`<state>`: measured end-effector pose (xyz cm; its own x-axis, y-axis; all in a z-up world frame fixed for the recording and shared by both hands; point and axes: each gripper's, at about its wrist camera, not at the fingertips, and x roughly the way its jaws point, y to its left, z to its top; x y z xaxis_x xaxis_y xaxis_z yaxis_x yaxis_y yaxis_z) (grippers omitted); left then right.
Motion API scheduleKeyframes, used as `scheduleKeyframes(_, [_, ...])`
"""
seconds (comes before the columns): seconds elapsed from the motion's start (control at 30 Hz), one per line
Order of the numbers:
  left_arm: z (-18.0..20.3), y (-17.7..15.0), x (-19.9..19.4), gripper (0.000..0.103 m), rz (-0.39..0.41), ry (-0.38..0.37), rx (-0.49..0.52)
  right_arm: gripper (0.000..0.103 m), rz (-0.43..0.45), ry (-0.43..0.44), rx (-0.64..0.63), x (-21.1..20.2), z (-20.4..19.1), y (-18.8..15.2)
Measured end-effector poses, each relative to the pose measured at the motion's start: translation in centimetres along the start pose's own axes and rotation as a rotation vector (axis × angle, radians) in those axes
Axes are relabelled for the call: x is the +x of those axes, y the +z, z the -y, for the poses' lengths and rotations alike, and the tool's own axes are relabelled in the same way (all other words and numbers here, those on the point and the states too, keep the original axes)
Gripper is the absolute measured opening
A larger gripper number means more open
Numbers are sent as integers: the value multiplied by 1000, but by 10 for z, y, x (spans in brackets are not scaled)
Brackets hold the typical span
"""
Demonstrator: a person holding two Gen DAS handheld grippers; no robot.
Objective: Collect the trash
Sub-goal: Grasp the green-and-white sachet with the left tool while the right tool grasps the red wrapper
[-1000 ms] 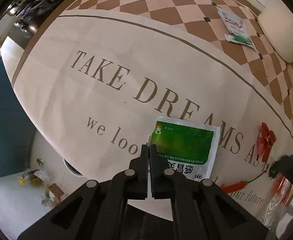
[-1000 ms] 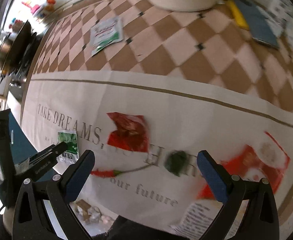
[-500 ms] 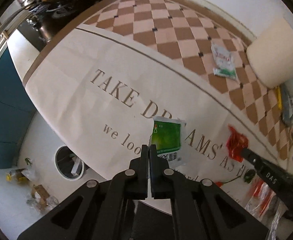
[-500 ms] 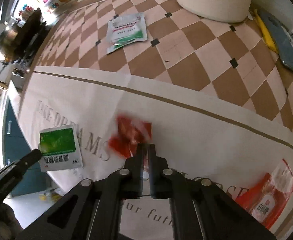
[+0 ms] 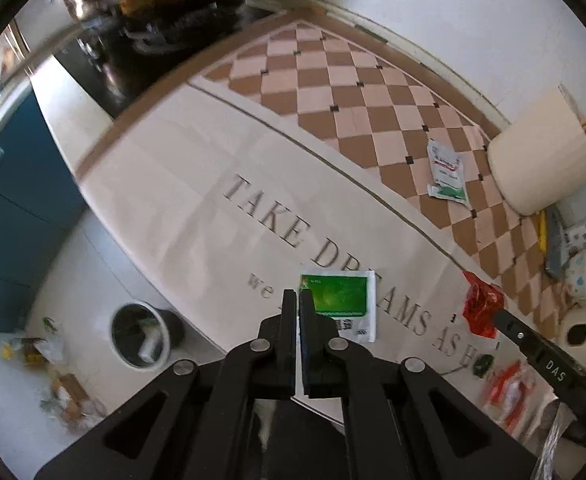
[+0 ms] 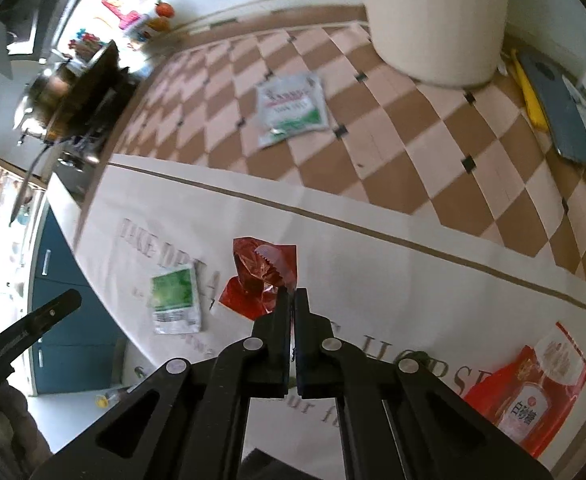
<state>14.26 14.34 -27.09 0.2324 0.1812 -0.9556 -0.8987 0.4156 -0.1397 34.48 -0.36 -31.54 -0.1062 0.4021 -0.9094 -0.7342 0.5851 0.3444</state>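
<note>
My left gripper is shut on the corner of a green and white sachet and holds it above the printed tablecloth. The sachet also shows in the right wrist view. My right gripper is shut on a crumpled red foil wrapper, lifted off the cloth; it shows in the left wrist view too. A black trash bin stands on the floor below the table's edge.
A white and green sachet lies on the checkered part of the cloth near a cream cylinder. A red packet and a green-stemmed chilli lie near the front edge. A stove with a pan is at the far left.
My right gripper has shut on the red wrapper and lifted it. My left gripper has risen and pulled back with the green sachet, and the bin has come into view.
</note>
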Motion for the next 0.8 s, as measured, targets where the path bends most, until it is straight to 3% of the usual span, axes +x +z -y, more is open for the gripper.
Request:
scheduleKeyframes(0.1, [-10,0,34,4,-93,-106,-48,1,8,-6,-18,-4,-7,1])
scheduleKeyframes(0.23, [-15,-10,87,6,-221,-179,-89,1,-12,-21,-6,2,-5,-3])
scheduleKeyframes(0.3, [-16,-16,100,16,-262,-210,-109,1,-24,-39,-3,6,-2,-7])
scheduleKeyframes(0.33, [-16,-16,96,23,-212,-225,-108,1,-28,-43,-1,6,1,-9])
scheduleKeyframes(0.4, [-12,-15,97,44,-205,-275,-110,1,-28,-54,7,5,7,-12])
scheduleKeyframes(0.43, [-10,-14,98,48,-203,-279,-107,1,-28,-57,10,5,9,-12])
scheduleKeyframes(0.5, [1,-11,98,57,-200,-250,-73,1,-31,-63,30,5,17,-14])
scheduleKeyframes(0.6, [30,-7,101,72,-199,-147,33,1,-42,-64,60,9,26,-14])
scheduleKeyframes(0.77, [71,-6,114,71,-160,100,182,1,-46,-65,68,12,28,-15])
scheduleKeyframes(0.8, [76,-6,115,64,-150,119,193,1,-47,-65,70,12,28,-15])
